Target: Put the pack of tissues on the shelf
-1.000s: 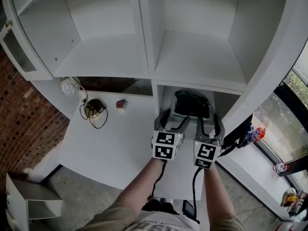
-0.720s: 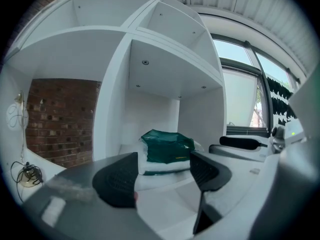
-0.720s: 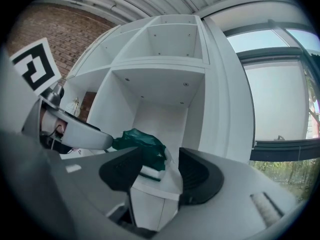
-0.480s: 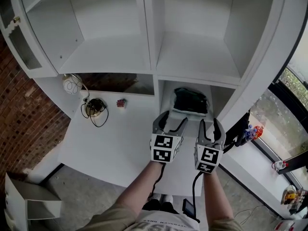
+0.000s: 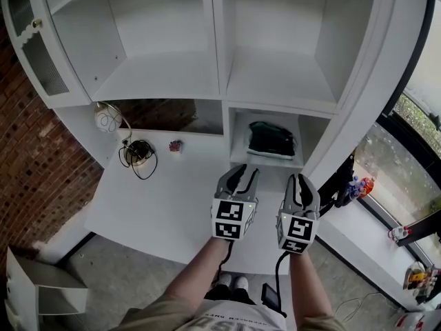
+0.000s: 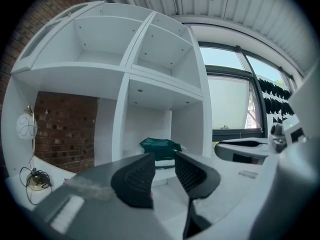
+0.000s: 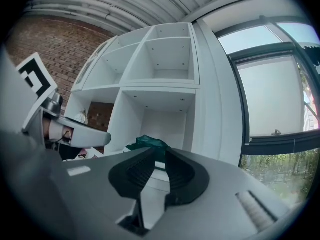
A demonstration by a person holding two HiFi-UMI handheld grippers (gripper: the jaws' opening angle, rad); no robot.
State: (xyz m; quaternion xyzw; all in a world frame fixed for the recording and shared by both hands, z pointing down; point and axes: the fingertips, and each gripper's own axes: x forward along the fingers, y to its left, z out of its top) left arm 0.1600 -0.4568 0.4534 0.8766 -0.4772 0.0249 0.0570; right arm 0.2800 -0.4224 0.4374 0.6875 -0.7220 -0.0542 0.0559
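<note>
The pack of tissues (image 5: 271, 141), dark green, lies in the low shelf compartment (image 5: 238, 147) right of centre, free of both grippers. It also shows in the left gripper view as a green pack (image 6: 160, 146), and in the right gripper view as a green pack (image 7: 147, 142), ahead of the jaws. My left gripper (image 5: 242, 174) hovers over the white table (image 5: 165, 205) just short of the compartment. Its jaws are closing, with nothing between them. My right gripper (image 5: 298, 182) is beside it, jaws closing to a narrow slit, also with nothing between them.
A white round lamp (image 5: 107, 119), a coiled cable (image 5: 138, 152) and a small red object (image 5: 175, 145) sit at the table's back left. Empty white shelf bays (image 5: 275, 74) rise above. A brick wall (image 5: 34, 157) is on the left, and windows and small toys (image 5: 358, 185) on the right.
Both grippers have drawn back from the low compartment toward me and their jaws have narrowed. The green pack stays where it lay on the shelf.
</note>
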